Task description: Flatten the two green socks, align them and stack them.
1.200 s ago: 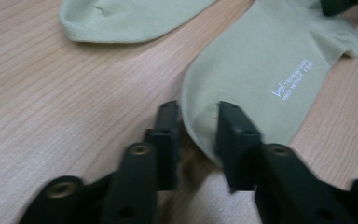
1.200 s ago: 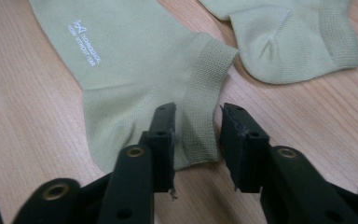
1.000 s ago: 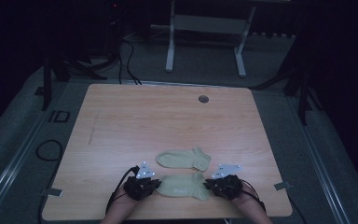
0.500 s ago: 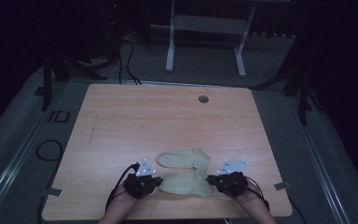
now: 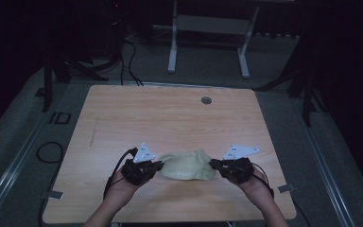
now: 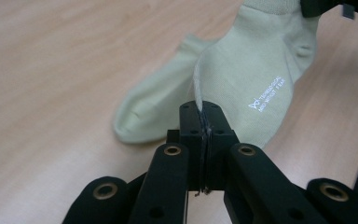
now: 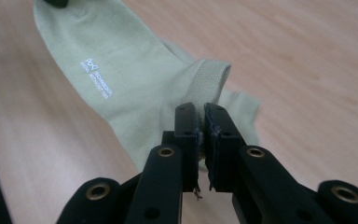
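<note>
Both claws are clamped on the upper sock (image 5: 189, 166), left claw (image 5: 157, 166) at 9 o'clock, right claw (image 5: 214, 164) at 3; the lower sock (image 6: 144, 114) lies directly beneath on the bench (image 5: 170, 118).

The sock (image 6: 256, 70) is soft, matt, pale-green knit cloth, smooth on the foot, with a ribbed cuff (image 7: 209, 77) and small white print (image 7: 95, 77). A second sock (image 6: 158, 109) under it looks the same. The desk (image 5: 170, 113) is light wood-grain laminate, smooth with a faint sheen. The left hand-held gripper (image 6: 204, 109) and the right hand-held gripper (image 7: 200, 112) are matt black plastic with brass-coloured metal rivets (image 6: 172, 150); their pads look worn and frayed at the edges.
</note>
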The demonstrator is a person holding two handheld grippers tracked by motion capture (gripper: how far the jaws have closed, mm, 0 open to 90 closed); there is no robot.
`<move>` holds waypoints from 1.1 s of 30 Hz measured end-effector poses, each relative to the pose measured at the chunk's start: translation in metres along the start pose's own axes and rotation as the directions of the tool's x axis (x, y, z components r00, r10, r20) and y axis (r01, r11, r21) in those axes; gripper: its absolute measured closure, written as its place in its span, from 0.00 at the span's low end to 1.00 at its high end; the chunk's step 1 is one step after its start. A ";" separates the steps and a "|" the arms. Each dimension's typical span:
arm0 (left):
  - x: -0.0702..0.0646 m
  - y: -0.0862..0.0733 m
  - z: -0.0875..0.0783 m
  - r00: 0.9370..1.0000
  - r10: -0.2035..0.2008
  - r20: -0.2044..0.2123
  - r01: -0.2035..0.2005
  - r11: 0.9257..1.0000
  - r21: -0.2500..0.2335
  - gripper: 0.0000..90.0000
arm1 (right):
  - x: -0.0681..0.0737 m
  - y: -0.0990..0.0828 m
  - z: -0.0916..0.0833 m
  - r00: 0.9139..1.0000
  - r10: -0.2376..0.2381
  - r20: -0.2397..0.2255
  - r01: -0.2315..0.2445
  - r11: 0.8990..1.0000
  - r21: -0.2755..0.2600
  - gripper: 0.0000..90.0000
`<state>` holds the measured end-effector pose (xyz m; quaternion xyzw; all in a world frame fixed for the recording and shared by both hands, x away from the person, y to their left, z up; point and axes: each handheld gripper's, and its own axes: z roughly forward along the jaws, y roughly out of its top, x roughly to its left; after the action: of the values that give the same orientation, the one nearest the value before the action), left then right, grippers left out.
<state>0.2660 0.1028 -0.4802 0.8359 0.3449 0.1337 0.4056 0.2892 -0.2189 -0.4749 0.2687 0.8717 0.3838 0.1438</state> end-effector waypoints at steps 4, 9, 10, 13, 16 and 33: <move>0.009 0.013 0.000 1.000 -0.002 -0.030 0.002 1.000 -0.003 0.98 | -0.010 0.014 0.002 1.000 0.010 0.006 -0.010 1.000 -0.002 0.94; 0.021 0.019 0.011 0.998 -0.010 -0.054 0.010 1.000 0.007 0.98 | -0.022 0.024 0.010 1.000 0.023 0.018 -0.023 1.000 0.017 0.93; 0.023 0.019 0.015 0.998 -0.016 -0.056 0.017 1.000 0.016 0.98 | -0.024 0.025 0.012 0.999 0.025 0.021 -0.026 0.999 0.019 0.93; 0.029 0.015 0.027 0.998 -0.036 -0.047 0.038 0.999 0.034 0.98 | -0.032 0.023 0.021 0.999 0.035 0.033 -0.037 0.998 0.045 0.93; 0.031 0.010 0.035 0.998 -0.043 -0.047 0.045 0.998 0.046 0.98 | -0.039 0.020 0.028 0.998 0.061 0.031 -0.063 0.996 0.064 0.93; 0.039 -0.013 0.072 0.996 -0.071 -0.045 0.077 0.989 0.125 0.98 | -0.051 -0.006 0.072 0.993 0.119 0.025 -0.122 0.974 0.191 0.93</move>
<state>0.3241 0.0930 -0.5380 0.8437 0.3917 0.1133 0.3493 0.3611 -0.2093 -0.5250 0.3361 0.8859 0.3039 0.0994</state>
